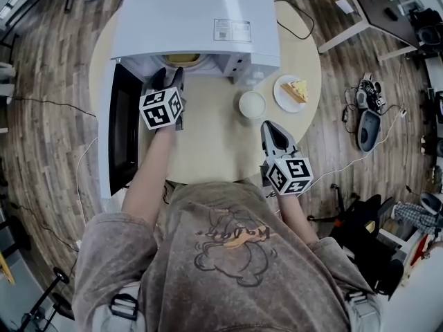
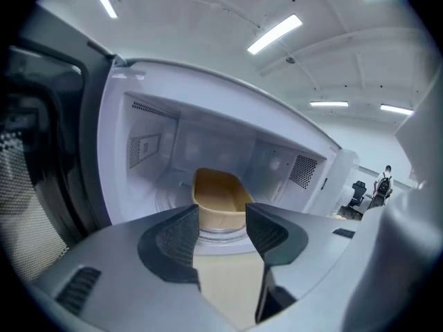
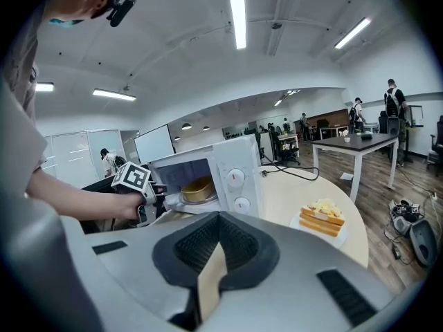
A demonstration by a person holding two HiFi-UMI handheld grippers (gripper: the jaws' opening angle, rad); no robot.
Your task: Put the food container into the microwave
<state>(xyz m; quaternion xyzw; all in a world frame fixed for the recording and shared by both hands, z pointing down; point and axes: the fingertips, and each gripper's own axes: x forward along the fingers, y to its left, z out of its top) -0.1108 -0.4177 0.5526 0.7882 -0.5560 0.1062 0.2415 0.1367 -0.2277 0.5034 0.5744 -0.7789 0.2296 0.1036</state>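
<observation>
A tan oval food container (image 2: pixel 220 198) sits on the glass turntable inside the white microwave (image 1: pixel 197 19), whose door (image 1: pixel 119 126) hangs open to the left. My left gripper (image 2: pixel 221 230) is open just in front of the cavity, its fingertips short of the container and nothing between them. From above, the left gripper (image 1: pixel 169 80) points into the opening, where the container's rim (image 1: pixel 183 58) shows. My right gripper (image 1: pixel 272 128) is shut and empty, low over the table's near right edge. The right gripper view shows the container (image 3: pixel 197 189) in the microwave (image 3: pixel 235 168) beside the left gripper (image 3: pixel 147 194).
A small white bowl (image 1: pixel 252 104) stands on the round table (image 1: pixel 214 144) right of the microwave's front. A white plate with a layered sandwich (image 1: pixel 295 90) lies further right. The microwave's cord runs off the back. Office chairs and bags stand on the floor at right.
</observation>
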